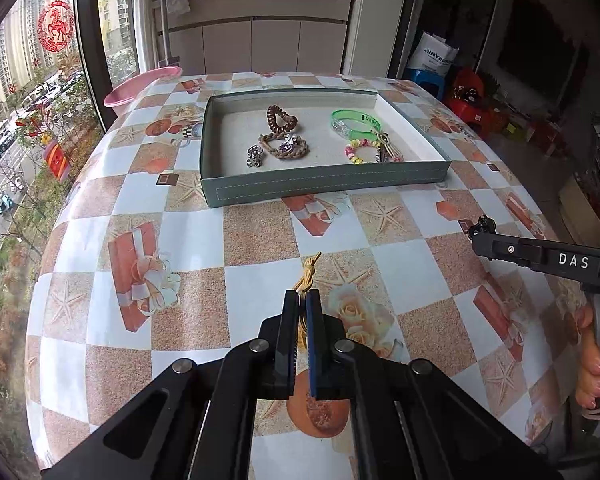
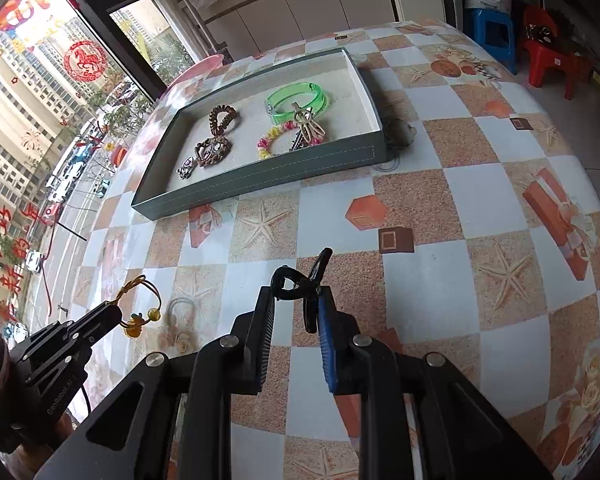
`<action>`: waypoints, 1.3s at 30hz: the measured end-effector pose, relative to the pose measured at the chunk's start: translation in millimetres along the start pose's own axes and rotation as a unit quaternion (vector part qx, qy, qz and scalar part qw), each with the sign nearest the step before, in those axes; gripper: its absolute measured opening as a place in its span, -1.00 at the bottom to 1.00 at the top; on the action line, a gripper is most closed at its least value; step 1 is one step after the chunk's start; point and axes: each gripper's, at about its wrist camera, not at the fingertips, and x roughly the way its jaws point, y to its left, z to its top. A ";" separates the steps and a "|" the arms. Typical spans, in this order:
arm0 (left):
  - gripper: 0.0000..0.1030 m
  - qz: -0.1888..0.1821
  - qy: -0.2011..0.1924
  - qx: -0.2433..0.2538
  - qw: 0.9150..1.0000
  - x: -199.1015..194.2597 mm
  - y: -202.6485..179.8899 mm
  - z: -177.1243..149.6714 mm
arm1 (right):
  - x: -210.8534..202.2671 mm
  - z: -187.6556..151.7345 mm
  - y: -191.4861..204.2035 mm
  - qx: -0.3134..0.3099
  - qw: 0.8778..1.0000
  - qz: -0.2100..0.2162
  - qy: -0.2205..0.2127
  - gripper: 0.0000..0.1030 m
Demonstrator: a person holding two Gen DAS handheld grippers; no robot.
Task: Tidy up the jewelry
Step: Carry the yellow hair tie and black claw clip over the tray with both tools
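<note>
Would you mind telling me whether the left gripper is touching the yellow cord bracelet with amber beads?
Touching. In the right wrist view, the left gripper pinches the bracelet, which hangs from its fingertips.

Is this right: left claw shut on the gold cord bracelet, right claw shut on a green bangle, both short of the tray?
One error. The right claw is shut on a black hair clip, not the green bangle, which lies in the tray, as the right wrist view shows. The left claw does hold the gold cord bracelet.
</note>
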 end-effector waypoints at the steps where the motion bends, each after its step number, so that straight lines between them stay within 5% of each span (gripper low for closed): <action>1: -0.68 -0.002 -0.002 0.000 1.000 -0.9 -0.4 2.6 | -1.6 1.4 -1.3 0.001 1.000 0.001 -0.002 -0.55; 22: -0.68 -0.026 -0.055 -0.001 0.998 -15.7 -2.7 82.5 | -29.5 62.0 1.2 -0.012 0.999 0.017 -0.044 -0.55; 39: -0.68 -0.001 -0.032 -0.035 0.999 69.3 23.9 153.0 | 30.8 145.7 32.8 -0.070 0.997 0.009 -0.033 -0.55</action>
